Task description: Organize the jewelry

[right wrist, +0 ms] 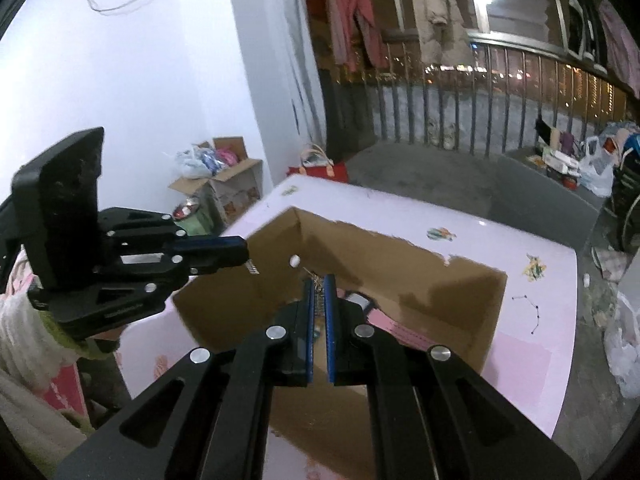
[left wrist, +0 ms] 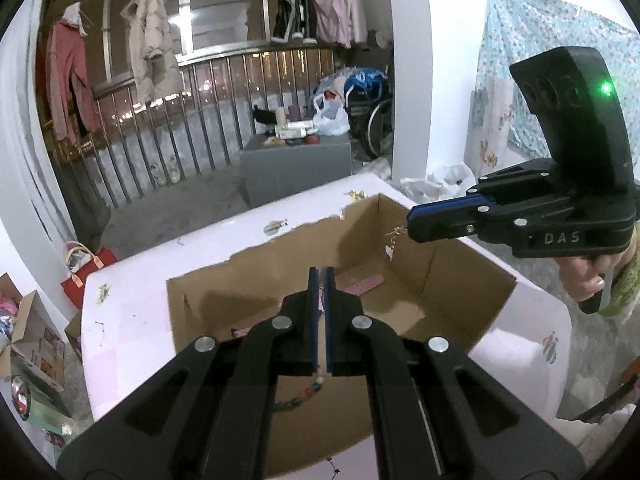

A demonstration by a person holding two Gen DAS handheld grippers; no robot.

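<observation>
An open cardboard box [left wrist: 472, 292] sits on a pale pink table [left wrist: 132, 312]; it also shows in the right wrist view [right wrist: 460, 296]. My left gripper [left wrist: 320, 276] is shut above the box, and a beaded bracelet [left wrist: 300, 396] hangs below its fingers. In the right wrist view the left gripper [right wrist: 244, 252] has a small silver piece at its tip. My right gripper [left wrist: 410, 224] is shut on a thin gold chain [left wrist: 394, 240] that dangles over the box. In its own view the right gripper [right wrist: 319, 280] holds the chain [right wrist: 319, 284] between its pads. A pink strip [left wrist: 366, 284] lies on the box floor.
Stickers [left wrist: 276, 226] dot the table. A grey cabinet [left wrist: 296, 168] with clutter stands behind, before a metal railing [left wrist: 160, 128] hung with clothes. A red bag [left wrist: 86, 272] and cardboard boxes [right wrist: 228, 184] stand on the floor at the left.
</observation>
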